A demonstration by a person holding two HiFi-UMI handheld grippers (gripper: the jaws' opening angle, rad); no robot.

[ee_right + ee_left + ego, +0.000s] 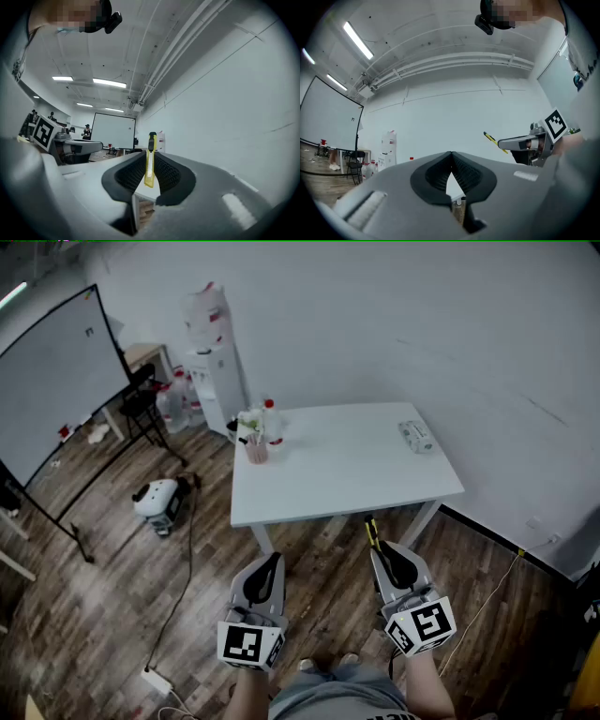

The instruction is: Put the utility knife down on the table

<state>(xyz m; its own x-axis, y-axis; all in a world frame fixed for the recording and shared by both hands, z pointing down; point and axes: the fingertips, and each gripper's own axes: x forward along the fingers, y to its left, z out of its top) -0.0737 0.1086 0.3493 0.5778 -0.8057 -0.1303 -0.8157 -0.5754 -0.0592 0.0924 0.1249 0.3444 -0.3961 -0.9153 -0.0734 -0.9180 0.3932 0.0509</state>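
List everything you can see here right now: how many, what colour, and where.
table: one, white, in front of the person
pink cup: one, pink, table's far left corner
small pack: one, white-grey, table's far right side
water dispenser: one, white, by the wall beyond the table
whiteboard: one, white with black frame, far left
utility knife: one, yellow and black, clamped in the right tool, not yet over the table
left tool: one, grey, shut, empty
right tool: one, grey, shut on the utility knife
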